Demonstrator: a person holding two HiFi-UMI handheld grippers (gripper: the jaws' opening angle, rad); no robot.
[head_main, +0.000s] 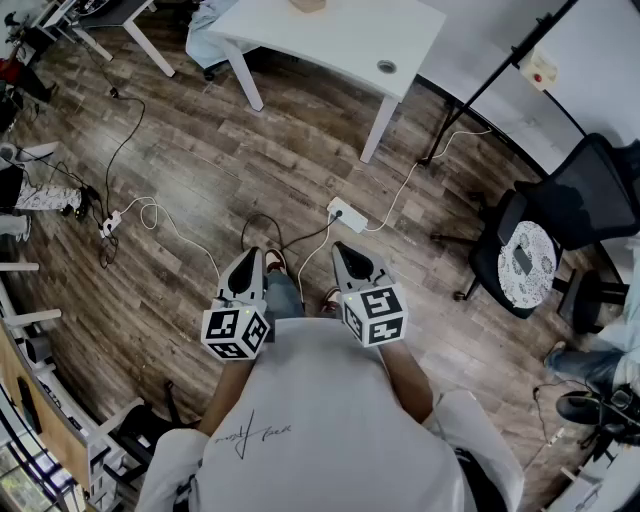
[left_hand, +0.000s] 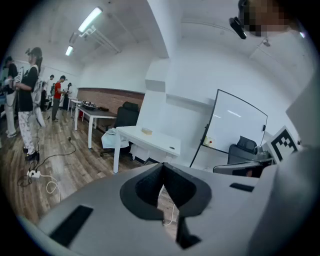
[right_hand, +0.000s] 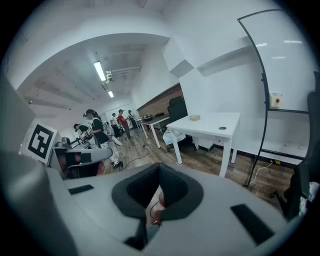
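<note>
- Left gripper (head_main: 244, 262): grey shell, black fingers (left_hand: 147, 187), black-and-white square-marker cube.
- Right gripper (head_main: 350, 258): same grey, black and marker pattern.
- Floor (head_main: 200, 160): brown wood-grain planks.
- Surface (head_main: 330, 35): white.
- Chair (head_main: 585, 195): black, with a white patterned cushion.

The desk (head_main: 330, 40) runs off the head view's top edge, and the small tan object (head_main: 308, 4) on it is sliced there, too little showing to name it. The person's hands vanish beneath the left hand-held gripper (head_main: 246, 256) and the right hand-held gripper (head_main: 346, 250). The right edge clips the black office chair (head_main: 590, 190). The distant people (left_hand: 60, 92) are too small to read.
</note>
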